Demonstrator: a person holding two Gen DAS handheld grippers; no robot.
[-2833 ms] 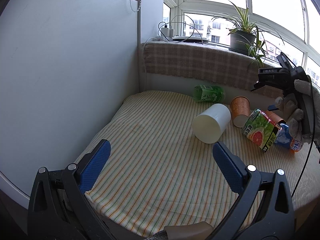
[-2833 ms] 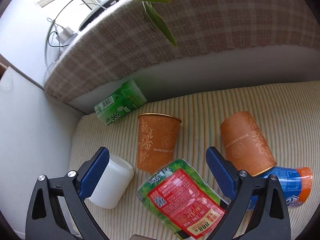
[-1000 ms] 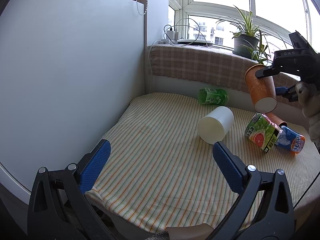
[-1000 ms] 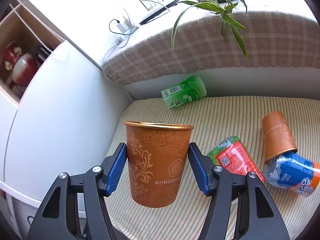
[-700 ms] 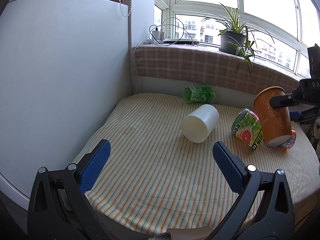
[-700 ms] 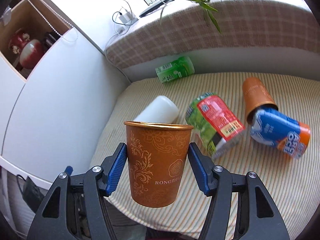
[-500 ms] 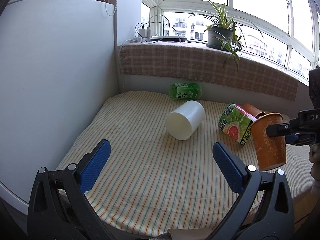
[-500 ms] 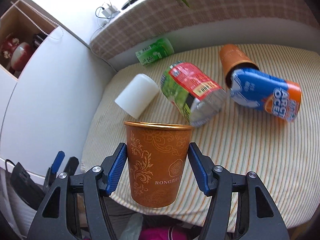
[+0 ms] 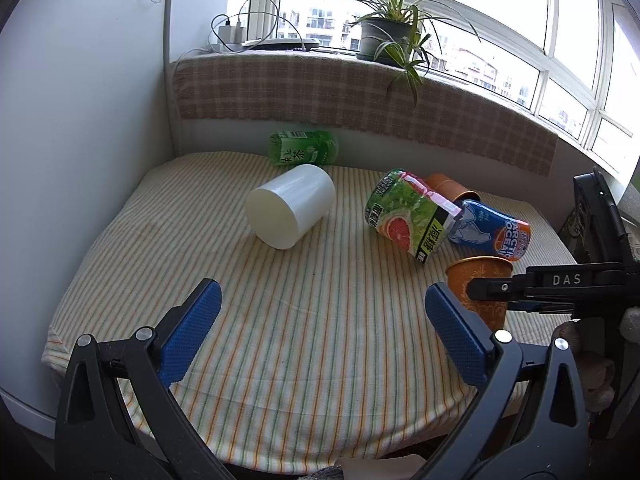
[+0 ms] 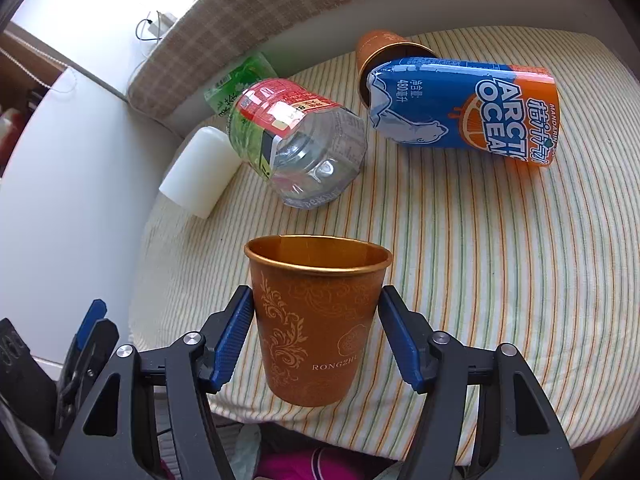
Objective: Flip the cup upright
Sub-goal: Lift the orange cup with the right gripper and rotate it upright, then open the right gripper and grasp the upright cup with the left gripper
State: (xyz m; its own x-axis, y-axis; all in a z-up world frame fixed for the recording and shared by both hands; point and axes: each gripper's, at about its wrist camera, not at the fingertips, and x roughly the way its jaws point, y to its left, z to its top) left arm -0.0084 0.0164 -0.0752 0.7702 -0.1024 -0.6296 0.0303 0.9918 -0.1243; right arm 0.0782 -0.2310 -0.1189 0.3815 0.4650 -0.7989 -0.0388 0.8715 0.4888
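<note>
An orange paper cup point(image 10: 316, 320) with gold scrollwork stands upright, rim up, on the striped cushion point(image 10: 500, 260) near its front edge. My right gripper point(image 10: 316, 332) has its blue pads on both sides of the cup, shut on it. In the left wrist view the same cup point(image 9: 480, 288) sits at the right with the right gripper point(image 9: 496, 292) around it. My left gripper point(image 9: 320, 332) is open and empty over the cushion's front edge point(image 9: 280, 420).
A white cup point(image 9: 290, 206) lies on its side mid-cushion. A green-and-red bottle point(image 9: 412, 216), a blue-and-orange bottle point(image 9: 492, 232), a second orange cup point(image 9: 444, 188) and a green bottle point(image 9: 302, 152) lie behind. A white cabinet point(image 9: 80, 160) stands left; a plaid sill point(image 9: 360, 100) runs behind.
My right gripper has carried the orange cup down and toward the front, bringing its base onto the cushion. The left gripper has stayed open, its view shifting slightly.
</note>
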